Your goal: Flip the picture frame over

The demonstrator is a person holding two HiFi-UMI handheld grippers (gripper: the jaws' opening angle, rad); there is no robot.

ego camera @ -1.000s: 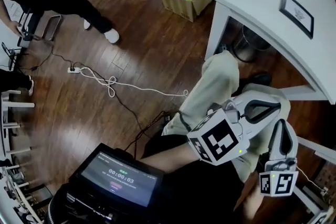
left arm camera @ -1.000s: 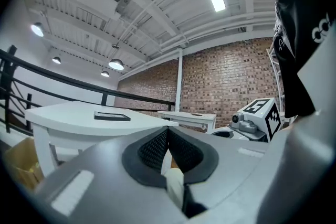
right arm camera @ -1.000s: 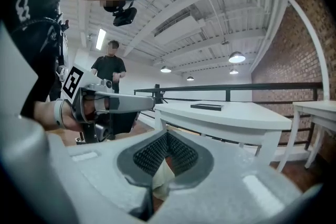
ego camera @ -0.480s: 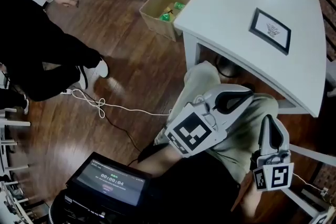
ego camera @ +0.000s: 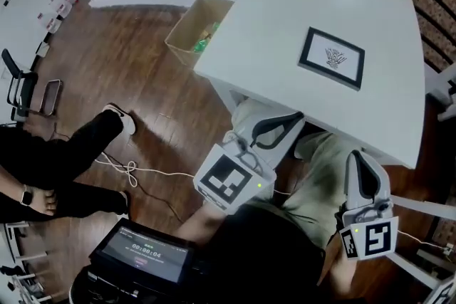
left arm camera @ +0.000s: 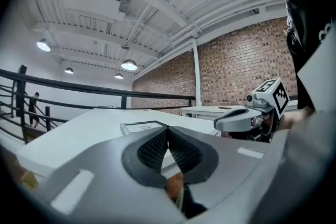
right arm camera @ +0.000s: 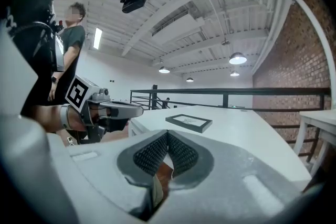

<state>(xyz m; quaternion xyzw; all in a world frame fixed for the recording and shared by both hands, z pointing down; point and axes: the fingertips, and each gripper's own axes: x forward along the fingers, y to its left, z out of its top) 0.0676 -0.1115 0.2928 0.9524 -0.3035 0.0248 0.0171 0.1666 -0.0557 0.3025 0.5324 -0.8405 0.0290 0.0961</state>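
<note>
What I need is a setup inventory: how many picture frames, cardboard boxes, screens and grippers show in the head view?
picture frame: 1
cardboard box: 1
screen: 1
grippers: 2, left gripper and right gripper
Total: 5

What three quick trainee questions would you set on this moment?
1. True or false: the picture frame lies flat on the white table, picture side up.
2. The left gripper and right gripper are: A both shut, empty; B both open; C gripping the frame.
3. What container stands on the floor beside the table?
Key: 1 true; 2 A; 3 a cardboard box.
</note>
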